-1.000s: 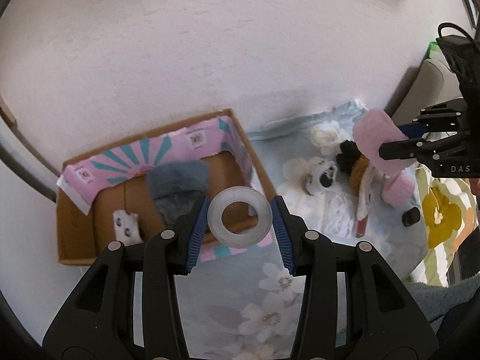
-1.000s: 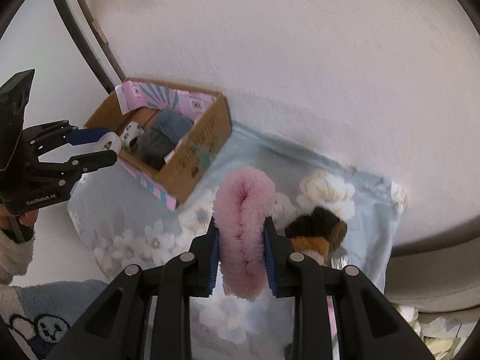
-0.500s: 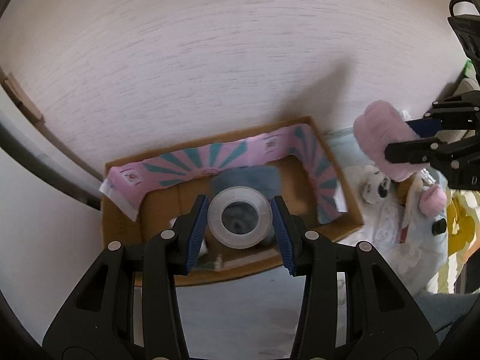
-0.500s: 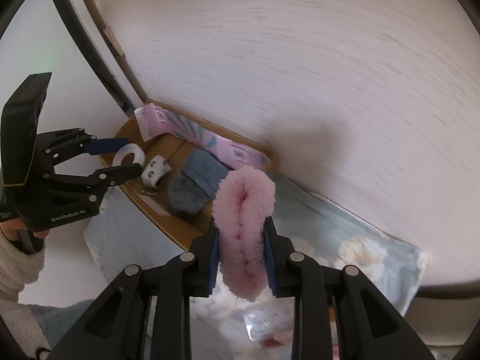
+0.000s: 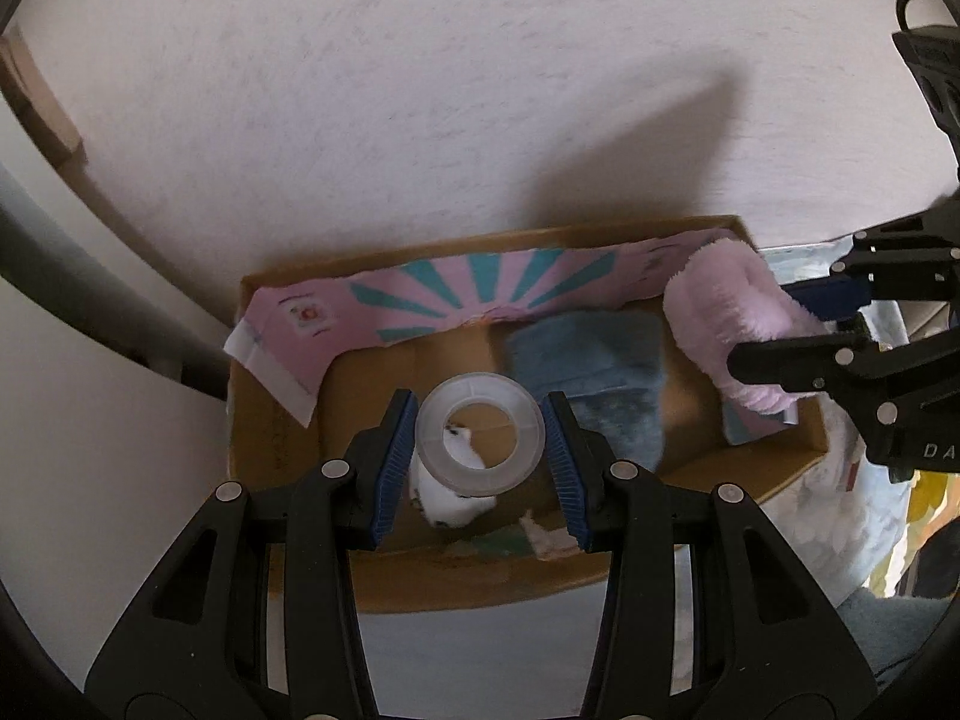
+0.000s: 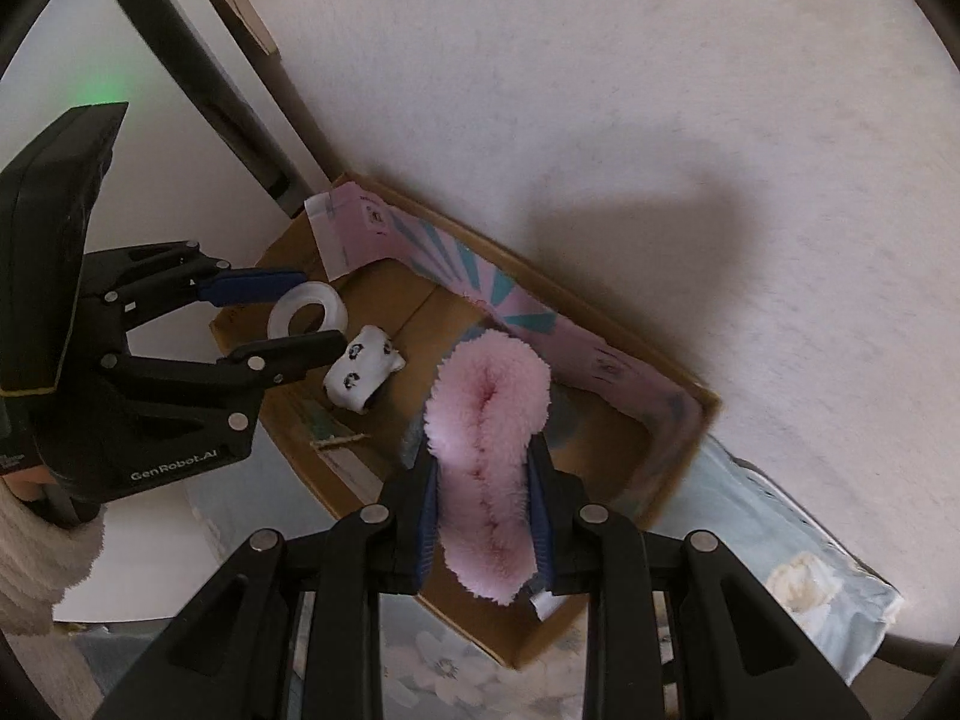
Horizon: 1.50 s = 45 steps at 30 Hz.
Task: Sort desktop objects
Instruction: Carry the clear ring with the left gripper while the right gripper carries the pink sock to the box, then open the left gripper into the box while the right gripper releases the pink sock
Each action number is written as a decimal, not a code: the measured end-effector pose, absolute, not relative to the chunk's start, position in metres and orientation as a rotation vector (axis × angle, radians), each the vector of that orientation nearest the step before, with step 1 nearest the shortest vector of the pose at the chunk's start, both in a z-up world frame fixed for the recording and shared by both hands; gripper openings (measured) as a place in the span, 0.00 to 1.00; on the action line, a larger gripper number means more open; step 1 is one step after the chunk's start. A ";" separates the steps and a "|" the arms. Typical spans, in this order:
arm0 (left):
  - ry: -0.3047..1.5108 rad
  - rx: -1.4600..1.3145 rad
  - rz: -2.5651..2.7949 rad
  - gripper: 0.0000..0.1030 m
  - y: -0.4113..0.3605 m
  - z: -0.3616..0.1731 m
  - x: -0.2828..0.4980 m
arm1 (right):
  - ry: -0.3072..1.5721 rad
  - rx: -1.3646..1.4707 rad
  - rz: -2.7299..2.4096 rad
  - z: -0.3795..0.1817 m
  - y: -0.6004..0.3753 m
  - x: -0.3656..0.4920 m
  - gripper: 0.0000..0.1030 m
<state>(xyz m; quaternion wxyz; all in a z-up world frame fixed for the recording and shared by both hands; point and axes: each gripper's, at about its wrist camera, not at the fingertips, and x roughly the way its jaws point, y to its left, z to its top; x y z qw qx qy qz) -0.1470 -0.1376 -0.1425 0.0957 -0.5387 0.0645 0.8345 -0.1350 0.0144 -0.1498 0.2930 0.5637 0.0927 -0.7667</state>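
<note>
Pale textured wall (image 5: 372,120), floral blue cloth (image 6: 798,564), dark curved bar (image 6: 198,78) alongside.

Tape ring (image 5: 480,433): translucent white. Fluffy item (image 6: 487,468): pale pink. Box (image 5: 480,576): brown cardboard, liner (image 5: 468,291) pink with teal rays. Inside: grey-blue cloth (image 5: 600,372), white piece (image 6: 362,376) with black spots. Cloth under box (image 6: 780,546): light blue, white flowers. Gripper pads (image 5: 393,468): blue on black.
</note>
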 end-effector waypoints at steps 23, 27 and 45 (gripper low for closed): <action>0.163 -1.574 2.452 0.42 -0.149 -0.164 -0.157 | 0.258 1.556 -2.005 -0.179 -0.012 -0.145 0.25; 0.162 -1.572 2.533 0.97 -0.153 -0.156 -0.155 | 0.245 1.537 -2.021 -0.179 -0.012 -0.144 0.65; 0.168 -1.501 2.614 0.99 -0.161 -0.130 -0.127 | 0.176 1.488 -2.110 -0.161 0.009 -0.126 0.98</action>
